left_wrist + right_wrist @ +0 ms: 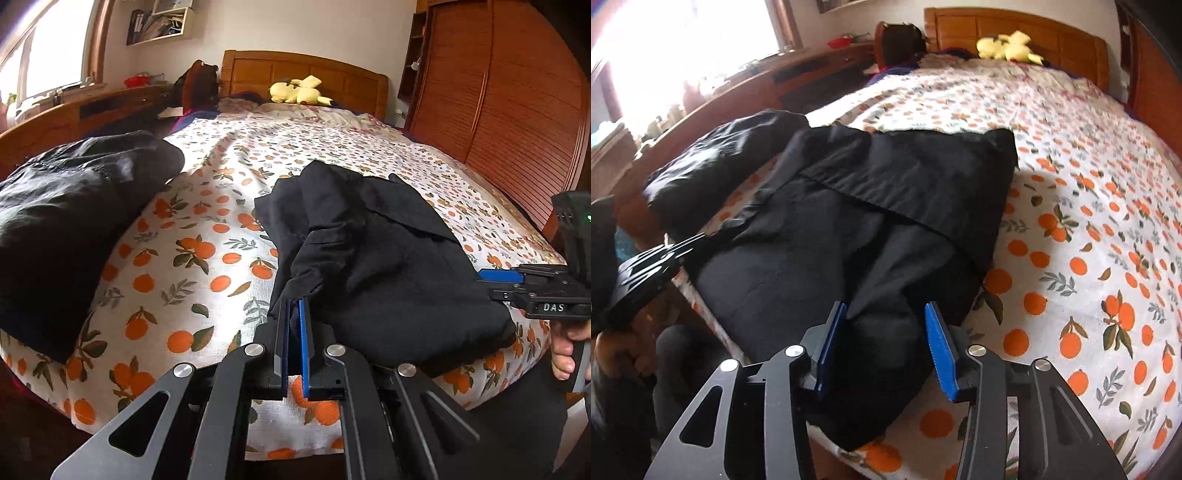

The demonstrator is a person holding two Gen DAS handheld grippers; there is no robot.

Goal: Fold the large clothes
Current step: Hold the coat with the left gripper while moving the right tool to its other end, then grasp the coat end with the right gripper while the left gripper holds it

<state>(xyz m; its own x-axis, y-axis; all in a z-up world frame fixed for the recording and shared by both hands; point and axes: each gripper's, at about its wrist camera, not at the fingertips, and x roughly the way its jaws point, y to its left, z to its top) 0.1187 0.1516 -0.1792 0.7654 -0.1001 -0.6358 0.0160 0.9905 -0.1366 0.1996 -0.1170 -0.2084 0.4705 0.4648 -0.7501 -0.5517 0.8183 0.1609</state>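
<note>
1. A black garment (384,254) lies partly folded near the foot edge of the bed (207,229), on a white sheet printed with oranges and leaves.
2. The left claw (294,310) is clenched on a bunched edge of the garment; cloth rises out from between its blue pads, which stand close together.
3. In the right wrist view the right claw (884,314) is released, its blue pads spread wide to either side of a raised ridge of the same garment (871,221).
4. The ridge sits between the pads; whether either pad touches the cloth is hard to say, since the picture is slightly blurred.
5. A second dark garment (70,218) lies in a heap on the bed's left side, apart from the first, with printed sheet showing between them.
6. A yellow plush toy (297,91) rests by the wooden headboard (332,75) at the far end.
7. A wooden wardrobe (517,96) with slatted doors stands along the bed's right side.
</note>
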